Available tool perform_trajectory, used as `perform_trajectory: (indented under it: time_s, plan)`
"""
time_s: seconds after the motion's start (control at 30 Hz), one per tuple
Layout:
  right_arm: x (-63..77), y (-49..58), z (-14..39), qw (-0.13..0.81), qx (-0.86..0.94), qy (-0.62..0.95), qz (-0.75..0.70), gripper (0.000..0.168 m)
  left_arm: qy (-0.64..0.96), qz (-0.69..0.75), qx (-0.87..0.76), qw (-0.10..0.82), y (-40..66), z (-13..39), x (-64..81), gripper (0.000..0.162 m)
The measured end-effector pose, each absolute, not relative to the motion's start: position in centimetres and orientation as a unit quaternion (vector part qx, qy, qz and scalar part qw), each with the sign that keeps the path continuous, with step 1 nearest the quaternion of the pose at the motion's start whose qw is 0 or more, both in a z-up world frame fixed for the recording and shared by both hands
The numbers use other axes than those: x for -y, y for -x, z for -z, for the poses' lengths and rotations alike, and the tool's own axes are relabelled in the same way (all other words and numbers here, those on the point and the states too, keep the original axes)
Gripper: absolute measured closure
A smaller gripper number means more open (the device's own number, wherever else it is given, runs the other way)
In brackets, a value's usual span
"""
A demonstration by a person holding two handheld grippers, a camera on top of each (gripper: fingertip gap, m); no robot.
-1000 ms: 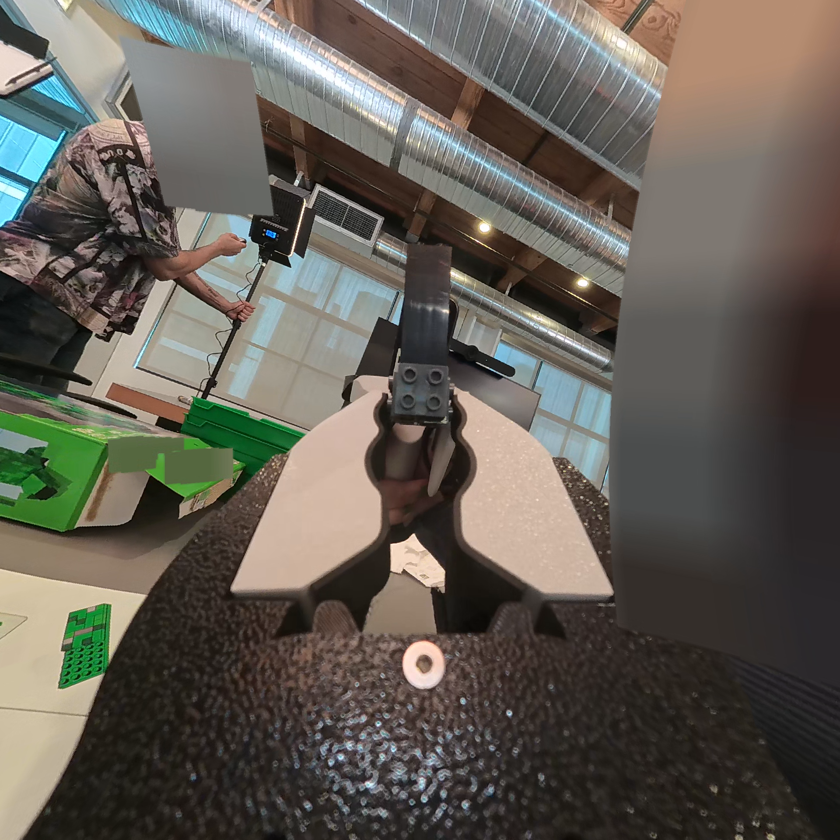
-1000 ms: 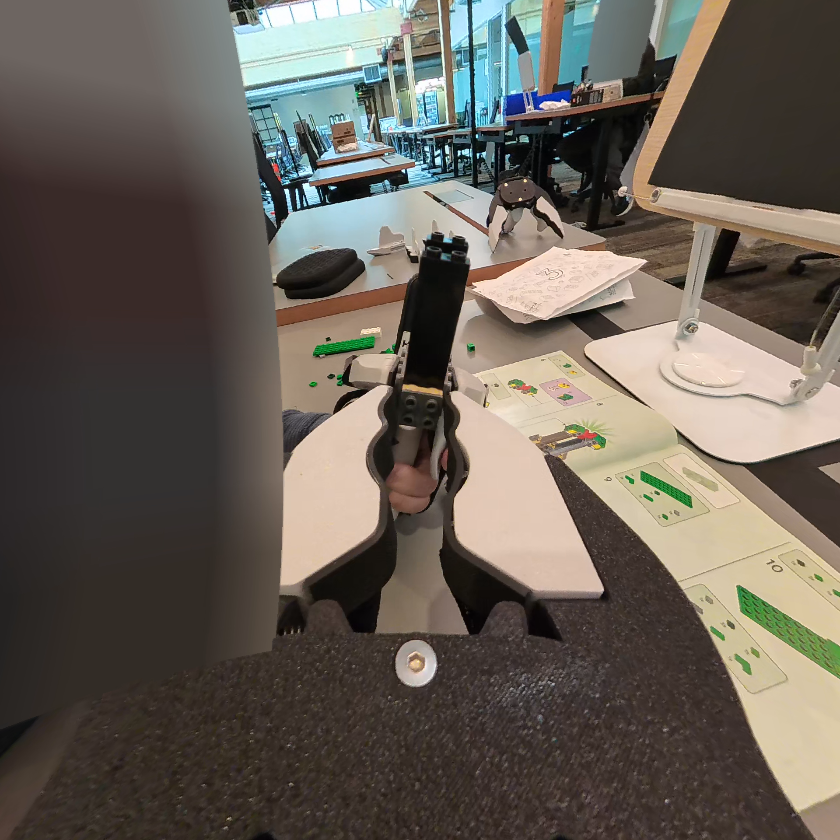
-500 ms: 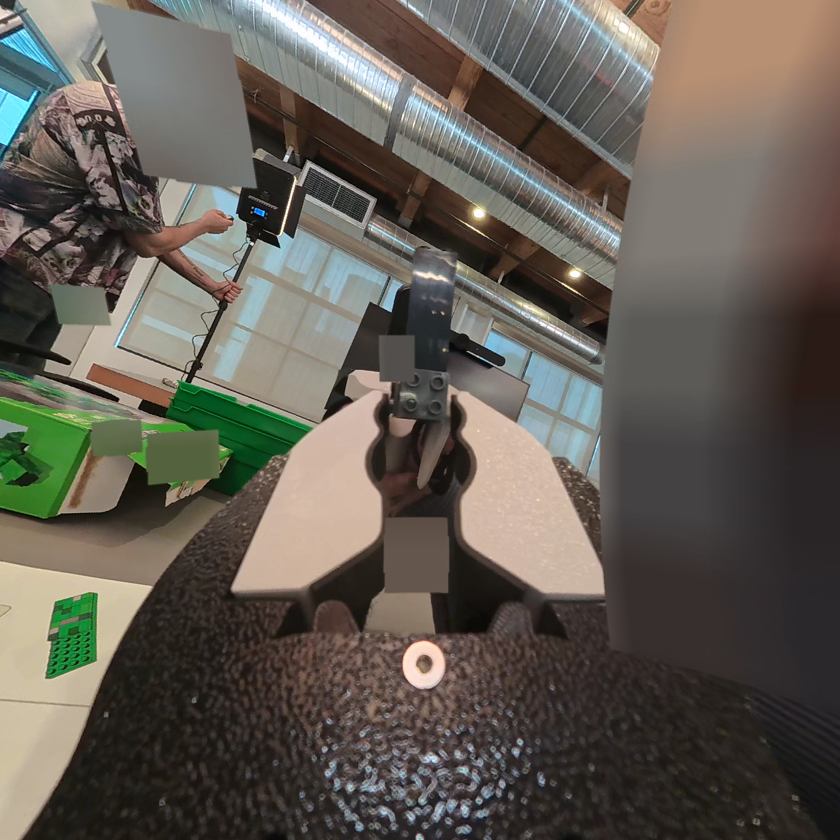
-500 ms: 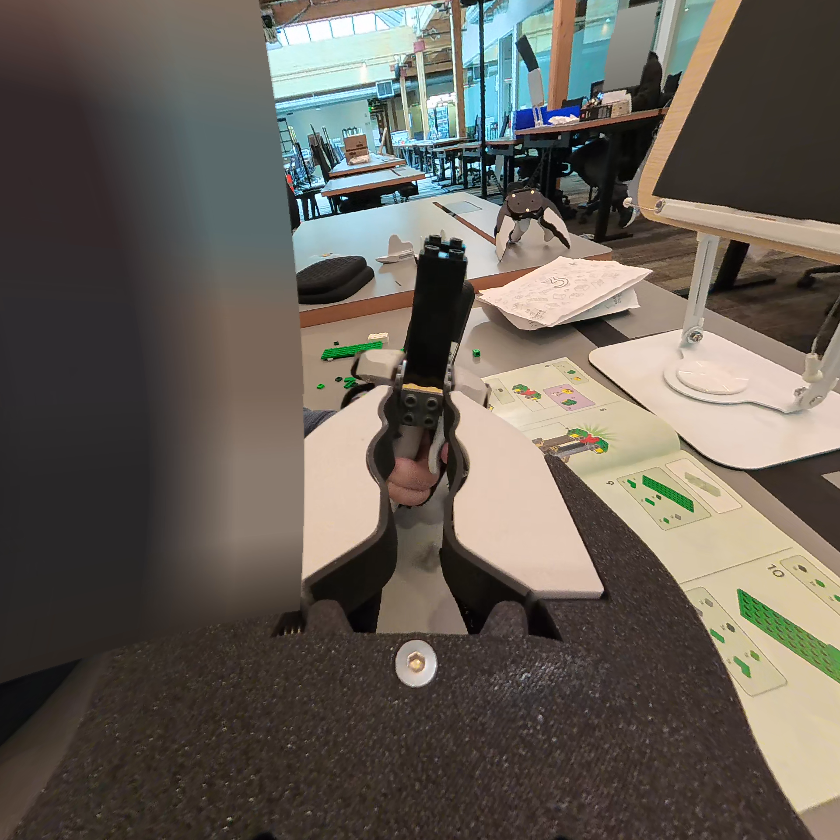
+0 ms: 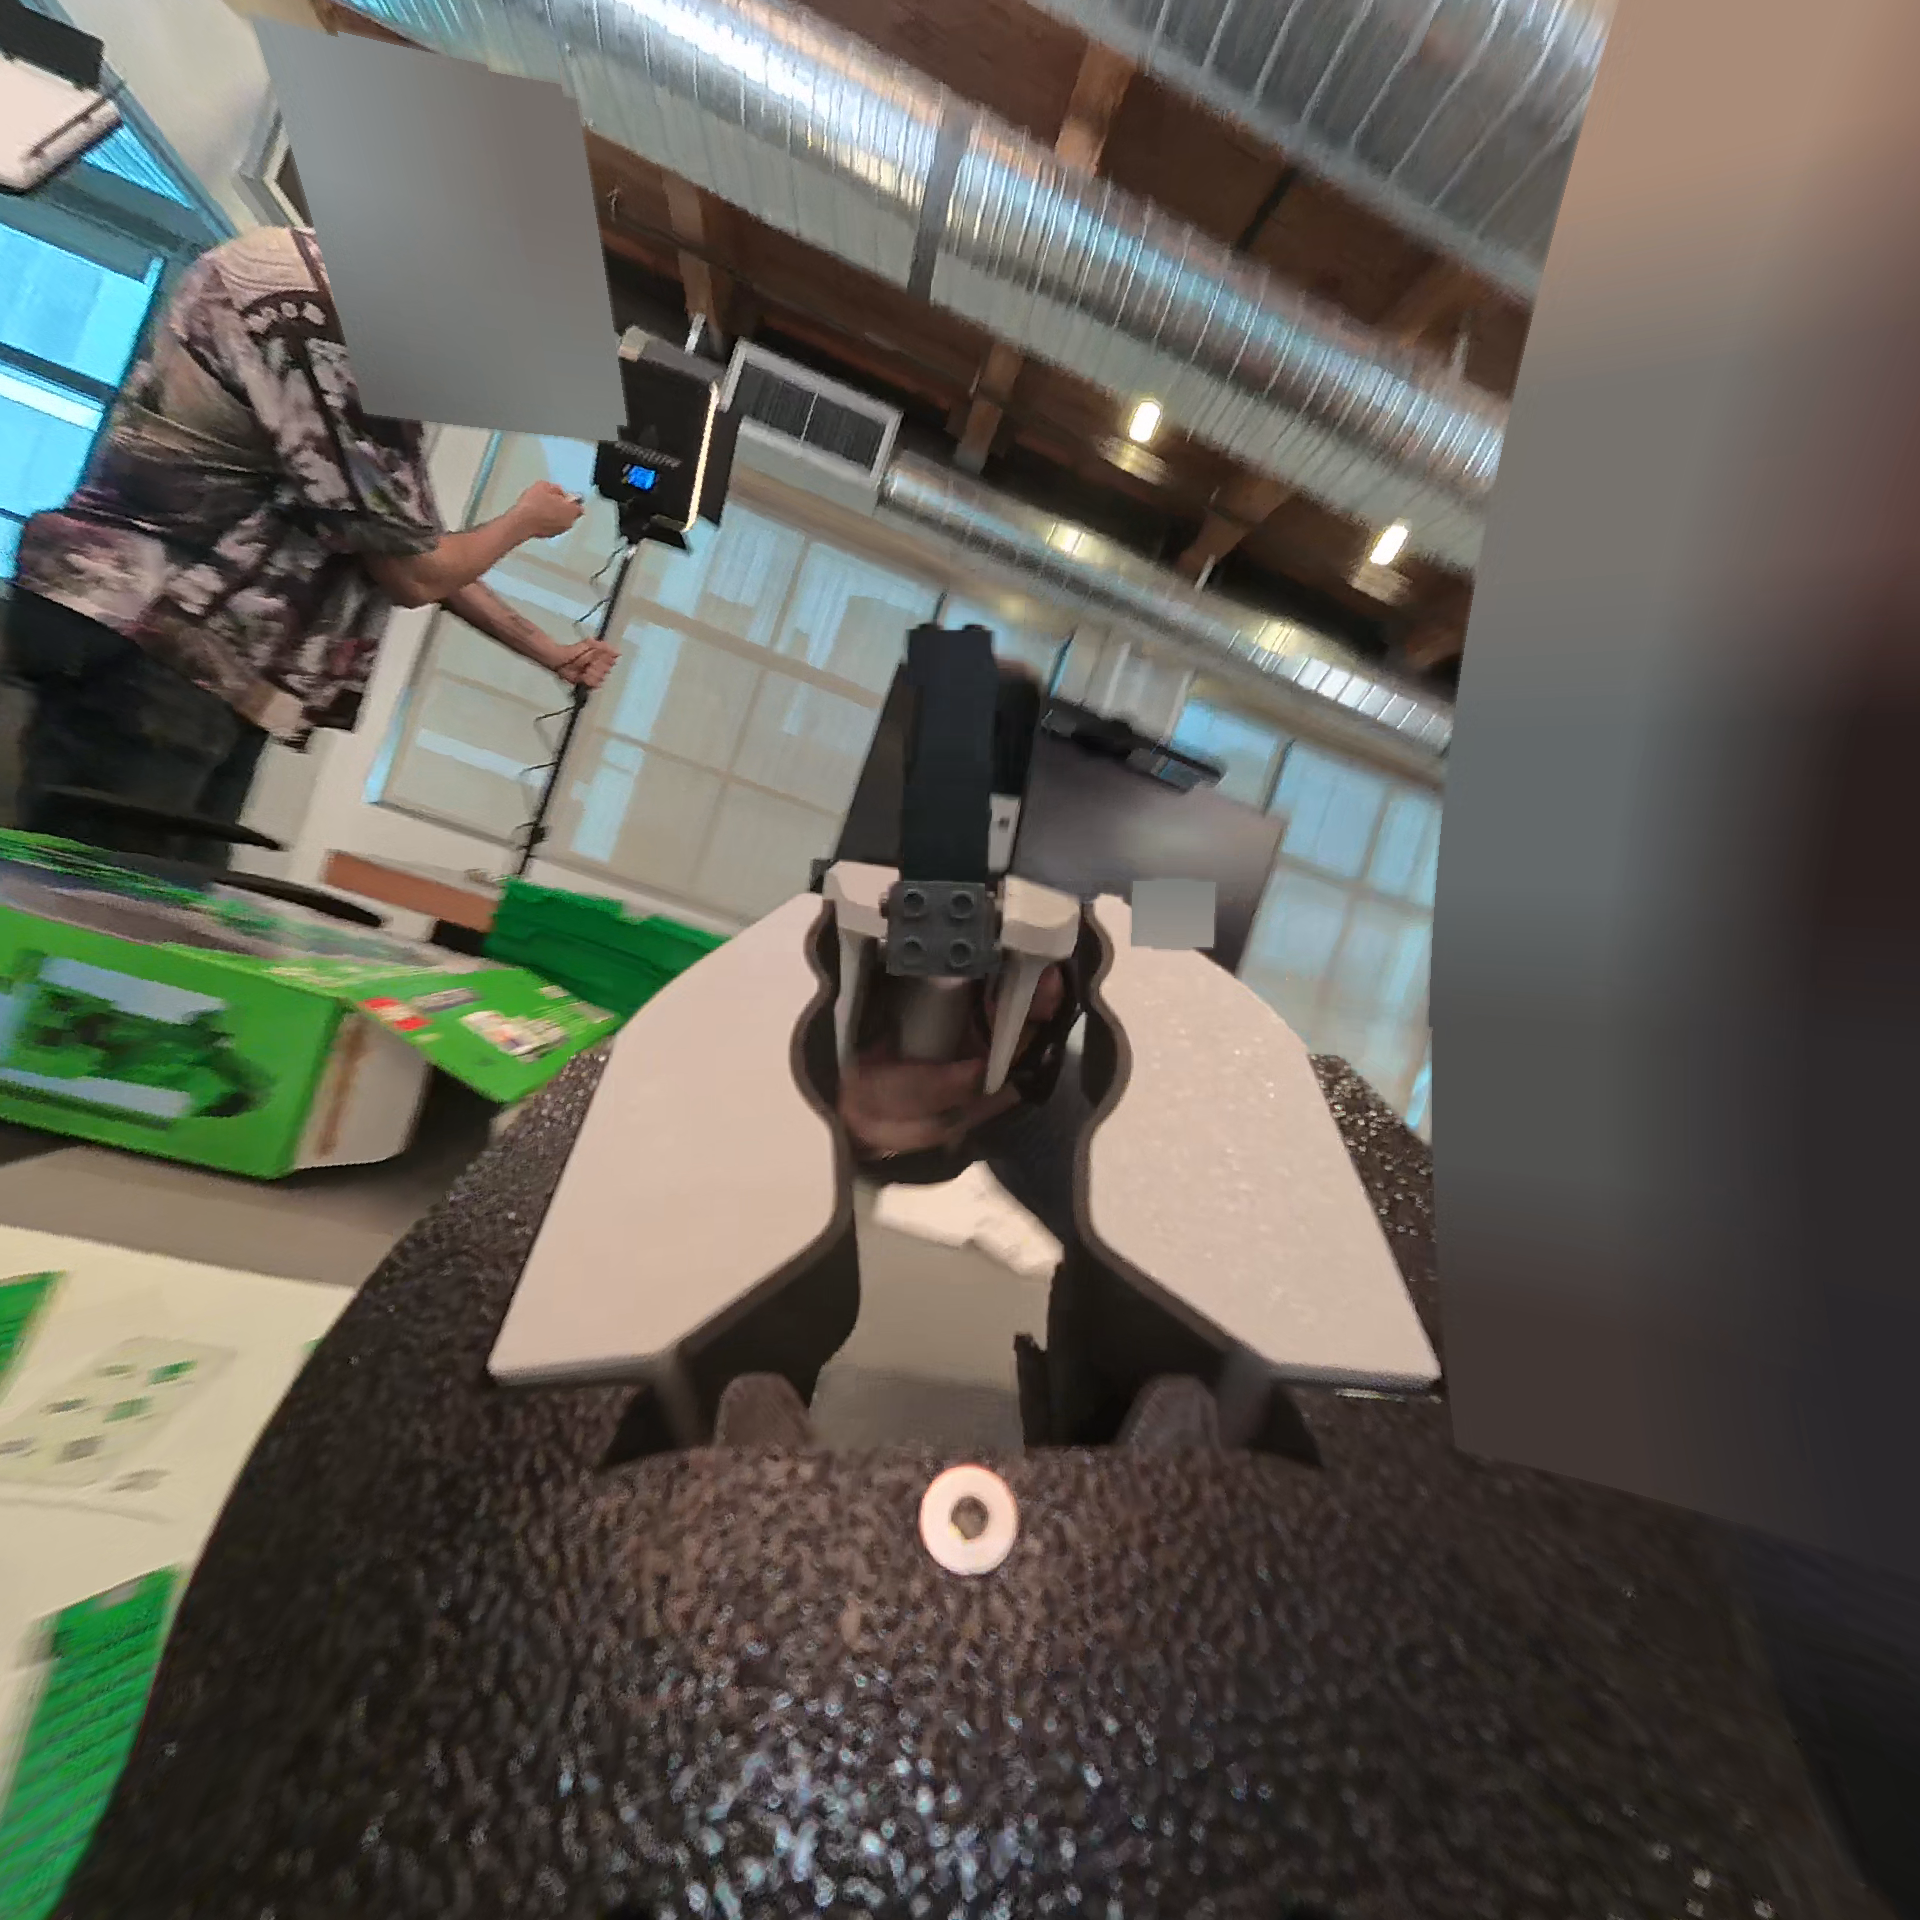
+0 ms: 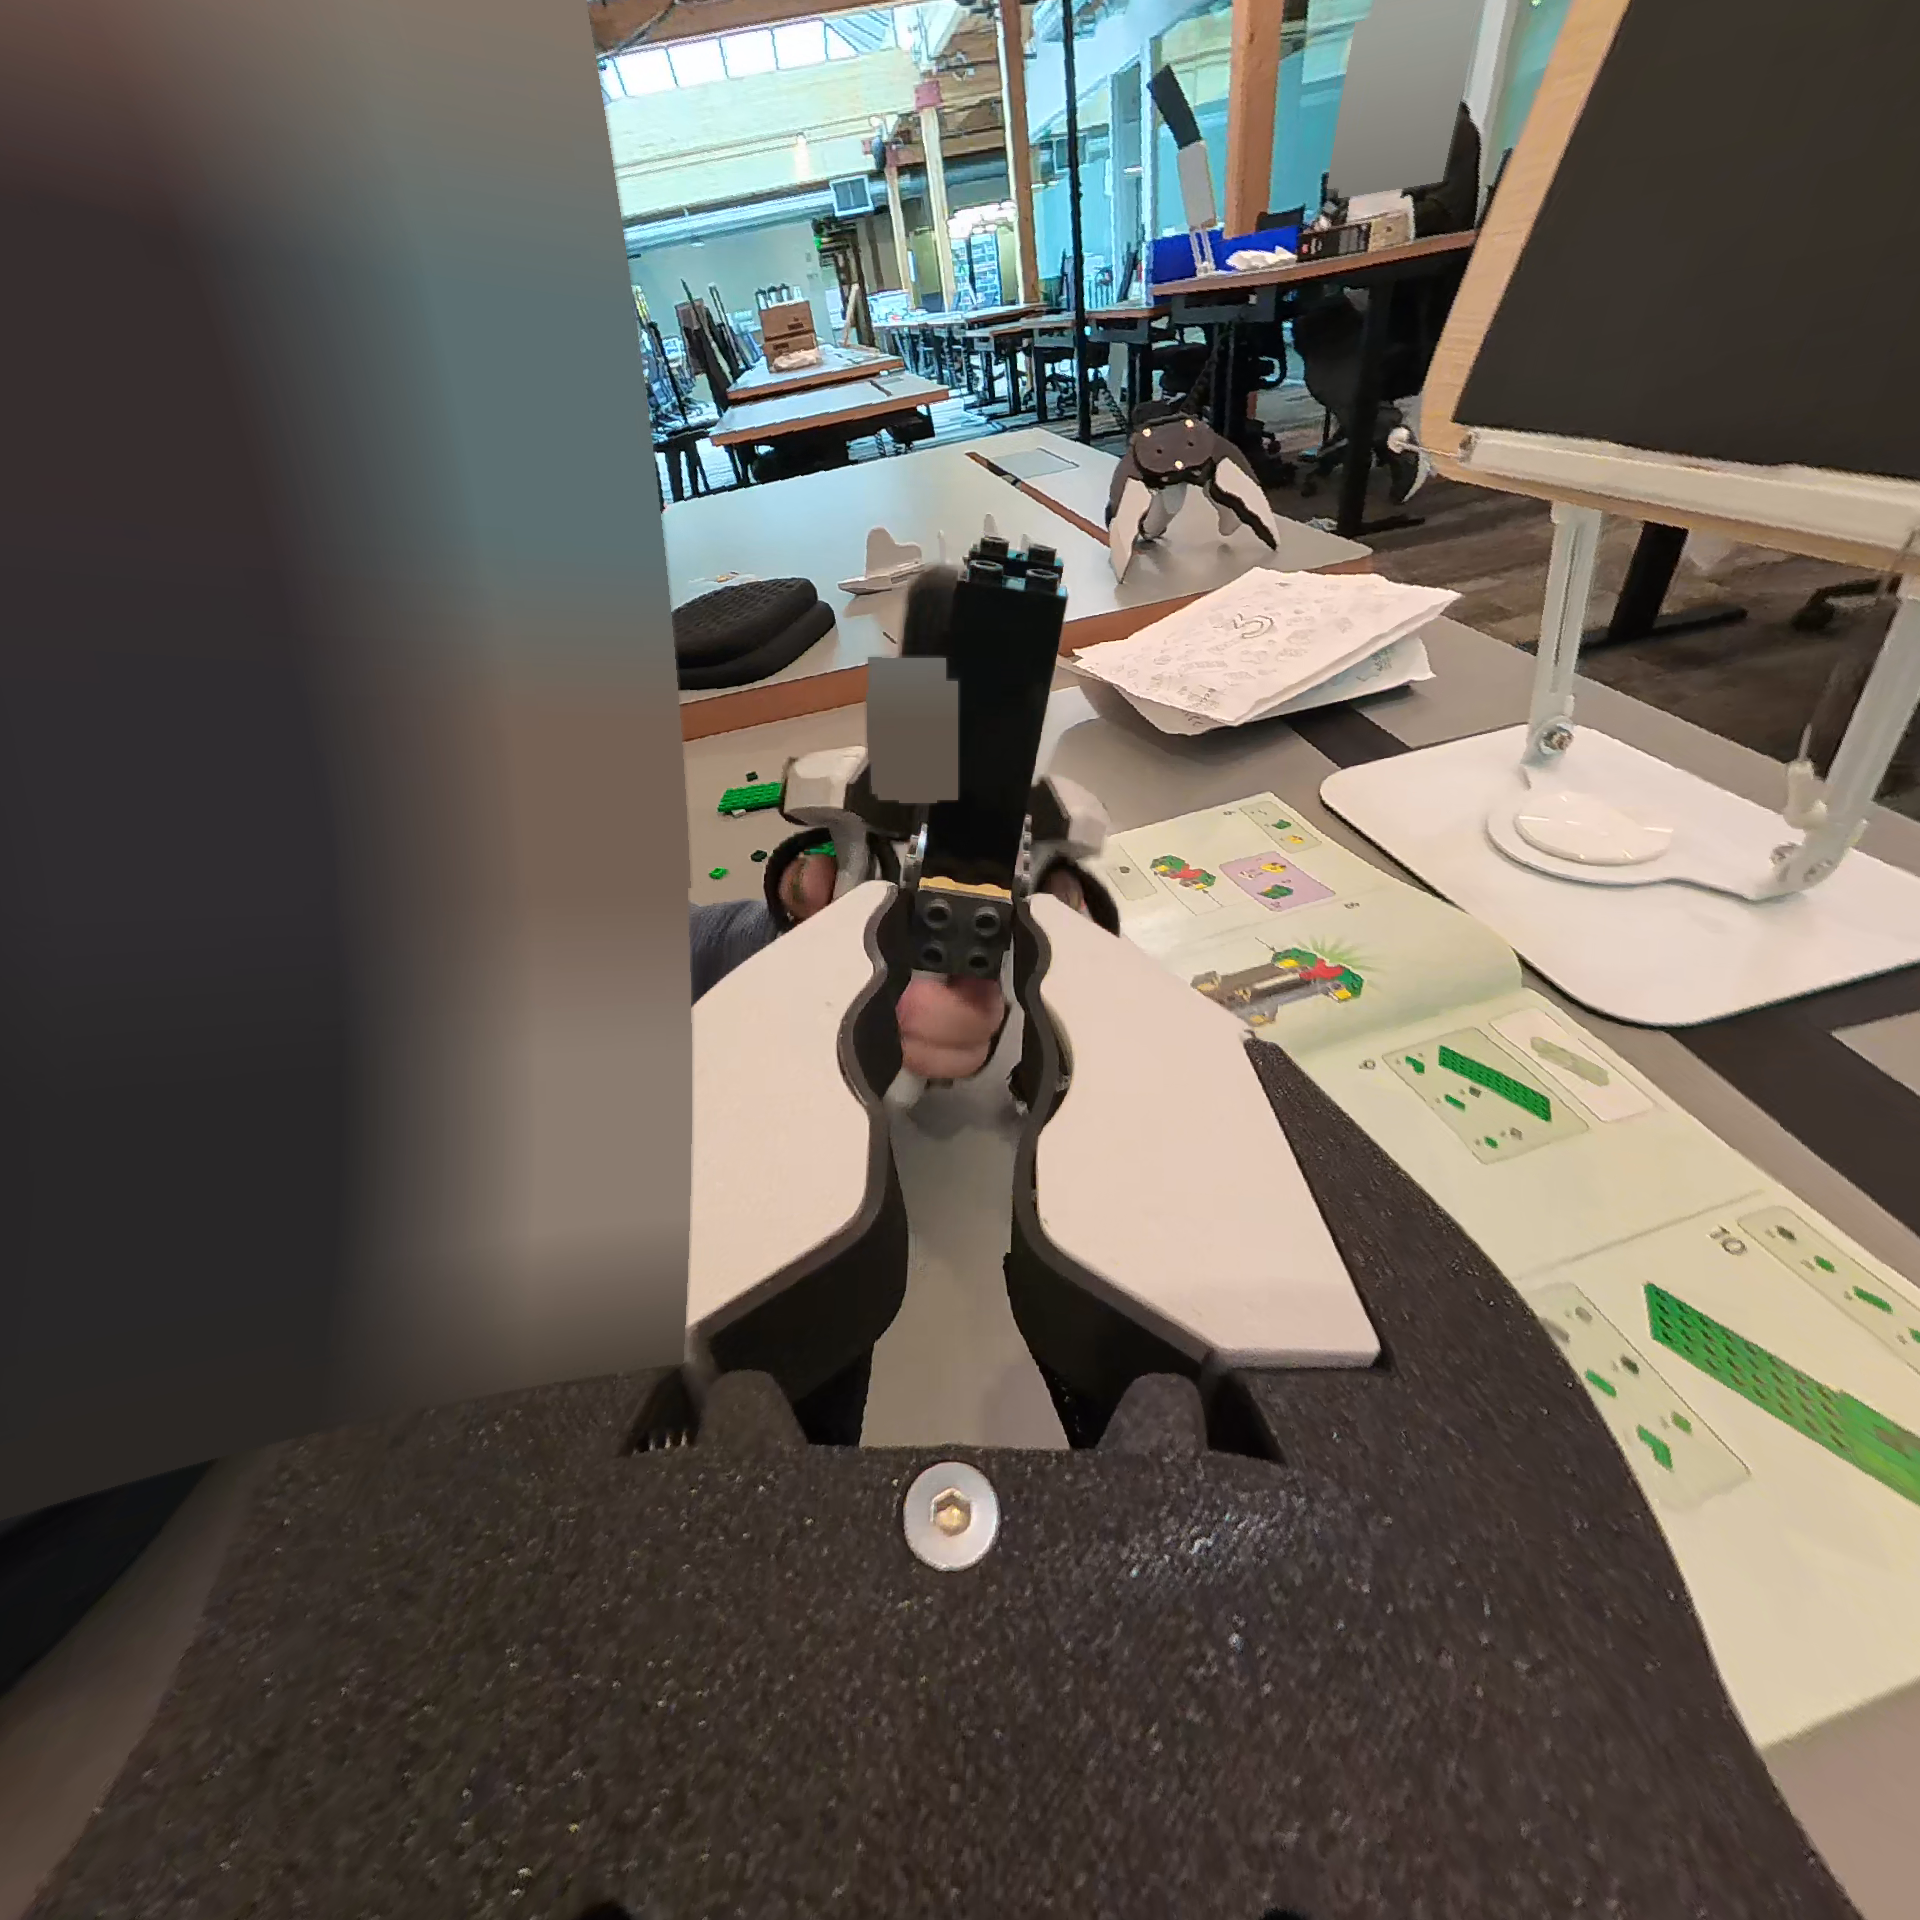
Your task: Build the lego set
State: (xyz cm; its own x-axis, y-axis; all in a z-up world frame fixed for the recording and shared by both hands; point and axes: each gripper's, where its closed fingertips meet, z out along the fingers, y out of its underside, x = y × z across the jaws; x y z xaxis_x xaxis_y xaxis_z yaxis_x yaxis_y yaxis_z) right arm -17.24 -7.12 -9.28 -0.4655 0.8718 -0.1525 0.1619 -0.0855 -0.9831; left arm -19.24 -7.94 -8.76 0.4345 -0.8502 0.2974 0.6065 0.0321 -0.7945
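Observation:
A black lego column point(image 6: 1003, 717) with a dark grey studded block point(image 6: 961, 928) at its lower end is held up in the air between two grippers that face each other. My right gripper point(image 6: 961, 925) is shut on the grey block. The left wrist view shows its white fingertips point(image 5: 857, 920) pressed against both sides of the block point(image 5: 940, 928). My left gripper point(image 5: 951, 925) is open, and its wide white pads stand clear of the piece on both sides. In the right wrist view its fingers point(image 6: 816, 779) are spread apart behind the column.
An open instruction booklet point(image 6: 1455, 1049) lies on the grey table at the right, beside a white stand base point(image 6: 1662, 873). Loose green bricks point(image 6: 748, 798) and crumpled paper point(image 6: 1257, 644) lie farther off. A green box point(image 5: 156, 1039) and a standing person point(image 5: 208, 520) are at the left. Less than 4 cm separates the two grippers' tips. The white stand base point(image 6: 1662, 873) is about equally far from each gripper, around 35 cm.
My left gripper's jaws have opened and let go of the lego piece. My right gripper stays shut on it. Both views have shifted slightly.

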Motion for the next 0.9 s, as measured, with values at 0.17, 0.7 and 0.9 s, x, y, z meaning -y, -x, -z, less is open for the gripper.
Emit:
perform_trajectory:
  time_s: [0.17, 0.7, 0.9]
  plan:
    - [7.0, 16.8, 10.1, 0.266, 0.610, 0.433, -0.608, 0.150, 0.510, 0.483, -0.168, 0.691, 19.1, 10.0, 7.8, 0.125]
    - [7.3, 16.6, 10.4, 0.253, 0.618, 0.430, -0.608, 0.150, 0.505, 0.537, -0.162, 0.656, 18.7, 10.2, 7.7, 0.146]
    - [7.3, 17.0, 10.3, 0.269, 0.615, 0.430, -0.604, 0.147, 0.495, 0.554, -0.132, 0.656, 19.3, 9.9, 7.4, 0.147]
